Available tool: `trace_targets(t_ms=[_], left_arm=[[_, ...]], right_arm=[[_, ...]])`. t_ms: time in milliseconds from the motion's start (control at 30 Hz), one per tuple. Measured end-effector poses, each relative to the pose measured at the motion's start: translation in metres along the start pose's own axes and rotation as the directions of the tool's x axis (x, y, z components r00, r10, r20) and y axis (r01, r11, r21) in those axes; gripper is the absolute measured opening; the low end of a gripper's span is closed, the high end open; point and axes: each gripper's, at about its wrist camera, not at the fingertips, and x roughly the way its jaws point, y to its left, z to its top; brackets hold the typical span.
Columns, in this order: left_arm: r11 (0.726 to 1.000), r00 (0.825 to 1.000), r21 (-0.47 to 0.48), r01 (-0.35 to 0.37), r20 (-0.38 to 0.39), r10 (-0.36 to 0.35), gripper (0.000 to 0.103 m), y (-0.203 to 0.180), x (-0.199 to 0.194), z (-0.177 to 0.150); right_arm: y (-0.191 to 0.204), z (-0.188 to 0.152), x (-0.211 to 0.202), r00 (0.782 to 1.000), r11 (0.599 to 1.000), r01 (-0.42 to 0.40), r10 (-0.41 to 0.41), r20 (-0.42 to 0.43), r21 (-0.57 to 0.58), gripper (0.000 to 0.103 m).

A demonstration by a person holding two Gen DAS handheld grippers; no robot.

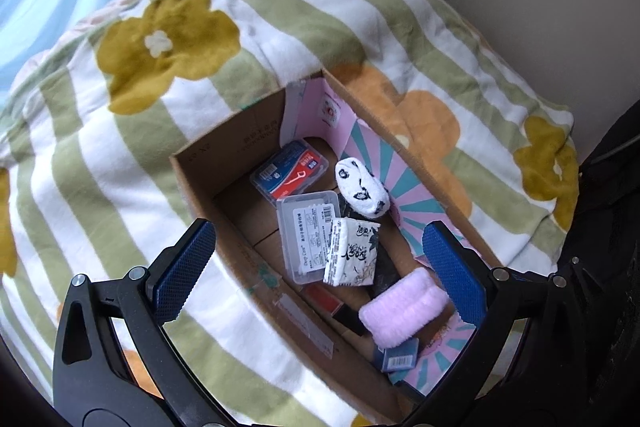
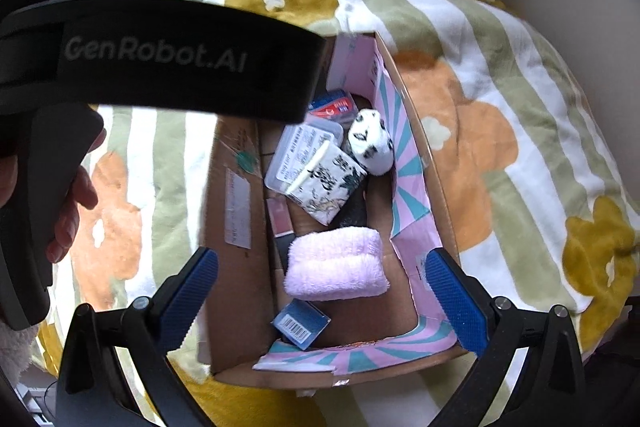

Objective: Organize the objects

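Both grippers hover above an open cardboard box (image 1: pixel 224 163) set on a flowered, striped blanket (image 1: pixel 120 131); neither holds anything. Left gripper (image 1: pixel 320 267): jaws spread wide, nothing between them; right gripper (image 2: pixel 324 291): jaws likewise wide apart and empty.

Contents already lie loose on the box floor, which suggests collection is well advanced; the box sits on soft bedding, so it may shift if pressed. A pink-and-teal striped sheet (image 2: pixel 404 187) lines the right wall, apparently as a liner.

Items noted, far to near in the left wrist view: red-and-blue floss pick case (image 1: pixel 290 169) at the far end; clear plastic case (image 1: pixel 306 239) just nearer, overlapping it; black-and-white plush (image 1: pixel 362 193) against the right wall; printed tissue pack (image 1: pixel 350 253) resting partly on the clear case; pink fluffy cloth (image 1: pixel 404 309) nearer; small blue barcoded box (image 1: pixel 400 357) at the near end.

Relative to the grippers: the pink cloth lies below and between the right gripper's jaws, untouched; the tissue pack sits between the left gripper's jaws, farther in, also untouched.
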Motion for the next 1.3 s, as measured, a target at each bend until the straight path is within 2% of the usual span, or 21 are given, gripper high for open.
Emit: trace_targets(t_ms=[300, 467, 600, 767, 933, 1133, 1300], left_arm=[[0.995, 0.997, -0.093, -0.036, 0.065, 0.042, 0.103, 0.021, -0.086, -0.023], [0.979, 0.988, -0.176, -0.103, 0.097, 0.122, 0.103, 0.046, -0.141, -0.056], [0.953, 0.975, -0.268, -0.14, 0.13, 0.18, 0.103, 0.07, -0.188, -0.09], [0.903, 0.953, -0.39, -0.181, 0.157, 0.259, 0.103, 0.099, -0.24, -0.143], [0.85, 0.933, -0.473, -0.232, 0.138, 0.332, 0.103, 0.119, -0.266, -0.199], [0.793, 0.927, -0.558, -0.245, 0.106, 0.36, 0.103, 0.133, -0.267, -0.252], [0.784, 0.92, -0.564, -0.26, 0.101, 0.379, 0.103, 0.135, -0.267, -0.268]], right_arm=[[0.035, 0.011, -0.048, 0.999, 0.995, -0.037, 0.04, 0.032, -0.092, 0.103], [0.063, 0.013, -0.068, 0.996, 0.988, -0.071, 0.077, 0.036, -0.135, 0.103], [0.092, 0.011, -0.08, 0.993, 0.977, -0.103, 0.112, 0.037, -0.186, 0.103], [0.126, 0.008, -0.089, 0.989, 0.965, -0.132, 0.142, 0.03, -0.226, 0.103], [0.147, 0.006, -0.097, 0.988, 0.962, -0.137, 0.15, 0.04, -0.236, 0.103], [0.163, 0.002, -0.099, 0.988, 0.962, -0.132, 0.148, 0.05, -0.239, 0.103], [0.171, -0.003, -0.1, 0.989, 0.961, -0.126, 0.142, 0.048, -0.247, 0.103]])
